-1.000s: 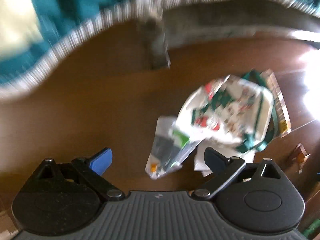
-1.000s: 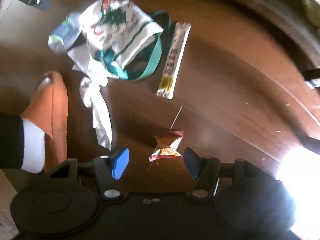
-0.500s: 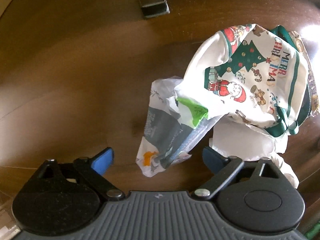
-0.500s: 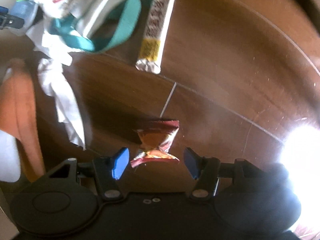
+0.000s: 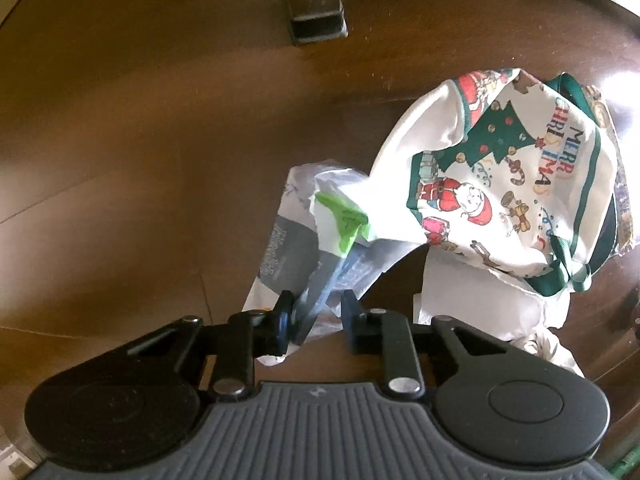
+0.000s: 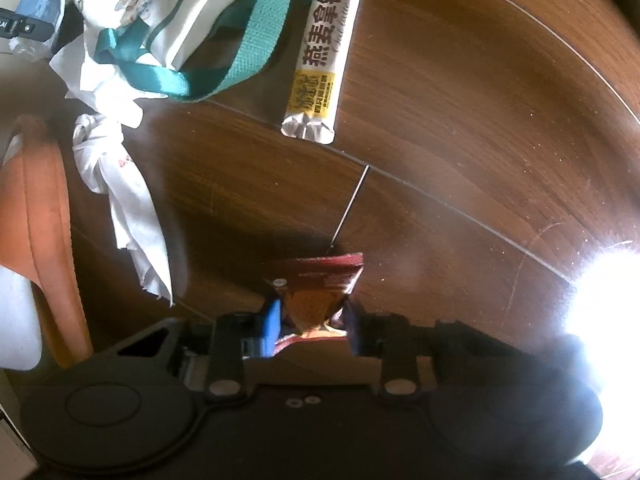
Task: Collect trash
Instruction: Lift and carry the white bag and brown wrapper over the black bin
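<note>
A crumpled grey-and-white plastic wrapper point(image 5: 288, 248) with a green tab lies on the brown wooden floor, partly under a white Christmas-print bag point(image 5: 500, 168). My left gripper point(image 5: 318, 314) points down at the wrapper. Its jaws are closing, and the wrapper's near end is pinched between the pads. A small red-and-orange snack wrapper point(image 6: 320, 276) is squeezed into a wedge between the closing jaws of my right gripper point(image 6: 312, 320). A long oat-latte stick packet point(image 6: 324, 52) lies further out beside the bag point(image 6: 176, 8).
White tissue point(image 5: 472, 292) sits under the bag, and a twisted strip of it point(image 6: 120, 188) trails across the floor. A person's foot in a white sock and orange slipper point(image 6: 44, 216) stands at the left. A dark furniture leg point(image 5: 314, 0) rises ahead of the left gripper.
Both grippers have dropped toward the floor. Each pair of jaws has narrowed from wide open onto its wrapper, and the red wrapper is now crumpled between the right pads.
</note>
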Demonstrator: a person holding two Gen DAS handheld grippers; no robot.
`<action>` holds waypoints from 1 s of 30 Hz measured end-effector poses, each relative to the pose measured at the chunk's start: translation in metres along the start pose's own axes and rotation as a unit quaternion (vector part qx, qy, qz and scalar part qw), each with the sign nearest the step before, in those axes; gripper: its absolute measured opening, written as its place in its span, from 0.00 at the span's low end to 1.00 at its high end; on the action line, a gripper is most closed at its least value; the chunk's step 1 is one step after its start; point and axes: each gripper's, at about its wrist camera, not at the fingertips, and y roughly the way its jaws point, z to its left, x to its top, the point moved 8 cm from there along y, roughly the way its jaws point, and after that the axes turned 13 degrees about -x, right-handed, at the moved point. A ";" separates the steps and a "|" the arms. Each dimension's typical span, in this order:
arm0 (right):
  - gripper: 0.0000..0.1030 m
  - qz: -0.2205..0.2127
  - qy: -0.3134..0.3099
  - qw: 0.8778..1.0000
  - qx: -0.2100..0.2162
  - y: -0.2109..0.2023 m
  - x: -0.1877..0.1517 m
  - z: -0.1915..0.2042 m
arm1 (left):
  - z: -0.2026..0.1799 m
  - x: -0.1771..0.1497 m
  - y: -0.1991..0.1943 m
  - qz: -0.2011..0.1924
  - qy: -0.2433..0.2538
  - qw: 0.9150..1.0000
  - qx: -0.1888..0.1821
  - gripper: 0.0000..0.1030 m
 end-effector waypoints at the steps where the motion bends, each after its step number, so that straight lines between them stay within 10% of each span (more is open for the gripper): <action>1: 0.27 -0.004 -0.002 1.000 -0.003 -0.002 0.000 0.000 | 0.000 0.001 -0.002 -0.003 0.002 1.000 0.001 0.22; 18: 0.25 -0.103 0.069 0.992 -0.019 -0.128 -0.012 -0.031 | -0.052 0.007 -0.116 -0.070 0.091 0.993 -0.012 0.18; 30: 0.25 -0.207 0.162 0.964 -0.024 -0.257 -0.061 -0.080 | -0.183 0.013 -0.248 -0.143 0.239 0.959 -0.059 0.18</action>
